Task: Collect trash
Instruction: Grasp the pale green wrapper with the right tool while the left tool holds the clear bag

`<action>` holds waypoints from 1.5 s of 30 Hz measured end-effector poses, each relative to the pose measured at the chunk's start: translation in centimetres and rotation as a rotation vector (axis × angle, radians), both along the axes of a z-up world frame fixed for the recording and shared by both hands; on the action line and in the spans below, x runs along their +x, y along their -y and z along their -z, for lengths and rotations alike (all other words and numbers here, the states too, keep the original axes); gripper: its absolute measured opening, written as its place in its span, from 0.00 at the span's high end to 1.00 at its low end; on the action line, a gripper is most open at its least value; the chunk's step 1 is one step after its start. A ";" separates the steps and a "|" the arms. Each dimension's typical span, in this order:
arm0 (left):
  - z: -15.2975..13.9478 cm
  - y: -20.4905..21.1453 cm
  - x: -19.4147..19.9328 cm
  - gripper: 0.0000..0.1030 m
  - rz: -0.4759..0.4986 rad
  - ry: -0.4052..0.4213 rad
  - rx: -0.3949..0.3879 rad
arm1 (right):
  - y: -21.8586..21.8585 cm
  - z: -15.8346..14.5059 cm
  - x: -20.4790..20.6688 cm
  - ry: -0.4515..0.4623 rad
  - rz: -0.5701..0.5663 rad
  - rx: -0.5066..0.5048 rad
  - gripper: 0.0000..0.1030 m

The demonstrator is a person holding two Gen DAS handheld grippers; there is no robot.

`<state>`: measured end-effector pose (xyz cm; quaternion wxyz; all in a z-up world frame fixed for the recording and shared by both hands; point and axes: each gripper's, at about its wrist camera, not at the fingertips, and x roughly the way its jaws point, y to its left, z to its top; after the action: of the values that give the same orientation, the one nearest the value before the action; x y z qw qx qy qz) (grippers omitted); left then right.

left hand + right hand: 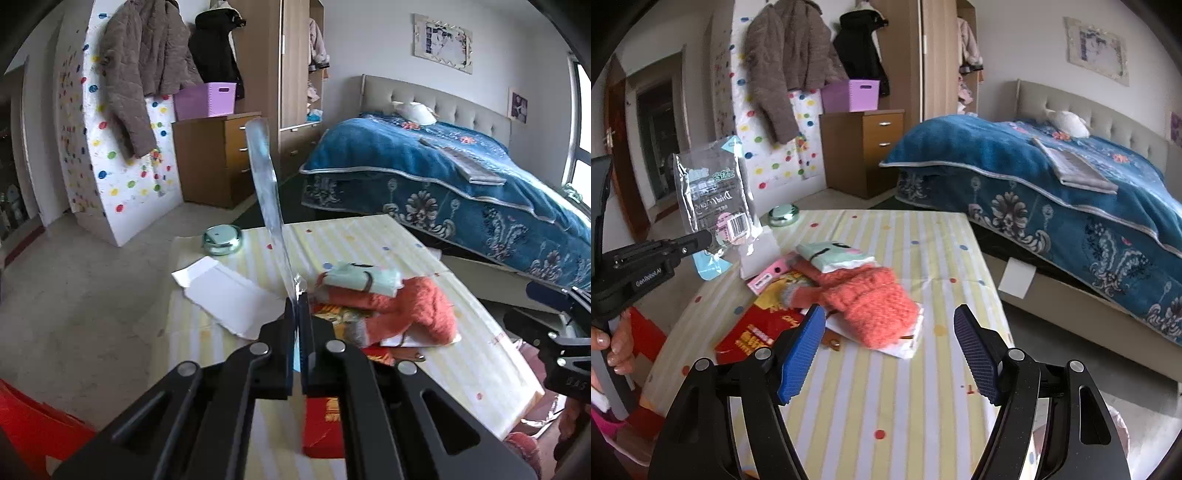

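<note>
My left gripper (296, 310) is shut on a clear plastic wrapper (266, 184) and holds it upright above the striped table (388, 236). In the right wrist view the same wrapper (714, 195) shows printed text and a barcode, pinched at its lower end by the left gripper (705, 238) at the left. My right gripper (890, 350) is open and empty above the table's (886, 398) near part, just in front of an orange knitted item (871, 299). A mint-green packet (831, 256) lies on the knit. A red packet (757, 332) and a pink box (768, 275) lie beside it.
A round green tin (783, 214) sits at the table's far corner, white paper (229, 295) near it. A bed with a blue blanket (1052, 192) stands to the right. A wooden drawer unit (864, 151) with a purple basket (851, 94) stands behind. A red stool (33, 424) is at the lower left.
</note>
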<state>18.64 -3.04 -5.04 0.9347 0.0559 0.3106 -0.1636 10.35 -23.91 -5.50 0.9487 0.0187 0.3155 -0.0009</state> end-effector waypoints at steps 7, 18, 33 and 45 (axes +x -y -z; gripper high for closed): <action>-0.1 -0.4 2.1 1.00 -0.041 0.014 0.014 | -2.3 0.2 2.9 -0.010 -0.064 -0.020 0.46; 2.3 0.7 9.0 1.00 -0.070 -0.020 0.033 | -5.4 2.6 10.4 -0.060 -0.189 -0.080 0.46; 3.8 0.4 11.2 1.00 -0.090 -0.050 0.035 | -7.1 5.2 14.4 -0.128 -0.226 -0.168 0.56; -1.7 1.4 5.2 1.00 -0.015 0.028 -0.021 | -2.3 -0.8 9.9 0.055 -0.075 -0.051 0.96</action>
<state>23.84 -4.40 -3.33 0.9406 0.0462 0.2964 -0.1590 20.27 -21.56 -4.74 0.9565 -0.0175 0.2899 0.0273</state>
